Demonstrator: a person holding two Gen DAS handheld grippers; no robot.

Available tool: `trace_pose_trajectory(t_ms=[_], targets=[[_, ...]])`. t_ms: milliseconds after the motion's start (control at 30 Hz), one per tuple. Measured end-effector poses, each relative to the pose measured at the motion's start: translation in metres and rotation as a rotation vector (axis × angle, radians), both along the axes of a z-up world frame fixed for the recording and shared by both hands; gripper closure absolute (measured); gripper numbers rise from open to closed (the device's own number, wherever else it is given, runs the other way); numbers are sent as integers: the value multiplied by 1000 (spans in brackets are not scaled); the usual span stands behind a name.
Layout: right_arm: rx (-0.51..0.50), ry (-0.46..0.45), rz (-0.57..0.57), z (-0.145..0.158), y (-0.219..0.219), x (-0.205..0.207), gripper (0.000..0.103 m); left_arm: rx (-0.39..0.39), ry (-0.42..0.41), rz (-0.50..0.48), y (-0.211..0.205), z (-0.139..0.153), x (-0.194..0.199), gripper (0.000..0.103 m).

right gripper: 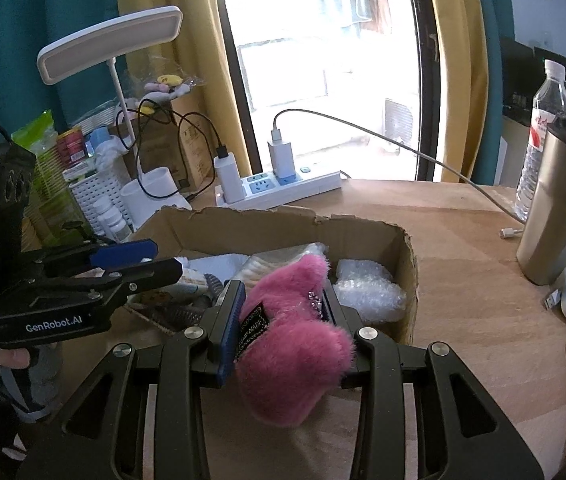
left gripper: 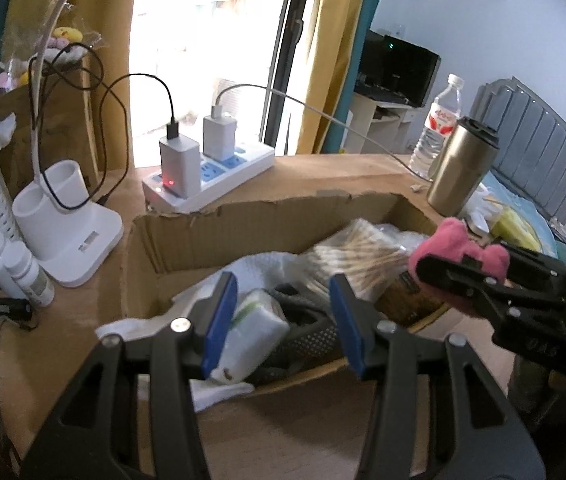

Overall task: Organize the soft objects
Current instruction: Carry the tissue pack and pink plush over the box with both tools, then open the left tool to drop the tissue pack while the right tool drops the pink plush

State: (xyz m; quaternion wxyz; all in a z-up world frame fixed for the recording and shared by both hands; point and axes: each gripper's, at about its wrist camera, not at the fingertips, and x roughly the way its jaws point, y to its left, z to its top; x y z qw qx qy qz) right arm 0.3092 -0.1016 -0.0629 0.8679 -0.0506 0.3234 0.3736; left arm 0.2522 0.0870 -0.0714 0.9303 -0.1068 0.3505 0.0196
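Observation:
A fluffy pink plush toy (right gripper: 295, 344) with a dark label is clamped in my right gripper (right gripper: 283, 292), which is shut on it at the near rim of an open cardboard box (right gripper: 267, 224). The left wrist view shows the same toy (left gripper: 455, 240) in the right gripper (left gripper: 467, 264) at the box's right end. My left gripper (left gripper: 282, 280) hovers open over the box (left gripper: 243, 216), its blue pads apart and pressing on nothing. Below it lie a tissue pack (left gripper: 259, 328), a white cloth (left gripper: 259, 268), a dark mesh item (left gripper: 307, 336) and a cotton swab pack (left gripper: 359, 252).
Behind the box on the wooden desk are a power strip (left gripper: 219, 176) with chargers and cables, and a white lamp base (left gripper: 71, 232). Small white bottles (left gripper: 15, 268) stand at the left. A steel tumbler (left gripper: 459, 168) and a water bottle (left gripper: 439, 124) stand at the right. Bubble wrap (right gripper: 367, 288) fills the box's right corner.

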Motion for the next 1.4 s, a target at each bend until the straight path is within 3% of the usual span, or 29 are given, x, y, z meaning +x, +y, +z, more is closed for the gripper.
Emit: trace_pose_trajectory(t_ms=[433, 533, 1167, 1200, 1300, 1400], targets=[[-15, -42, 44, 14, 28, -5, 64, -11, -62, 43, 25, 19, -32, 51], [-21, -51, 56, 17, 38, -5, 64, 21, -76, 74, 33, 23, -41, 50], [-53, -49, 84, 14, 91, 9, 64, -12, -75, 143, 77, 8, -57, 49], [-52, -50, 87, 14, 94, 10, 61, -12, -74, 146, 78, 8, -58, 49], [-49, -60, 89, 15, 101, 11, 38, -10, -73, 153, 81, 8, -60, 49], [-38, -71, 84, 17, 102, 10, 36, -11, -73, 157, 82, 8, -62, 49]])
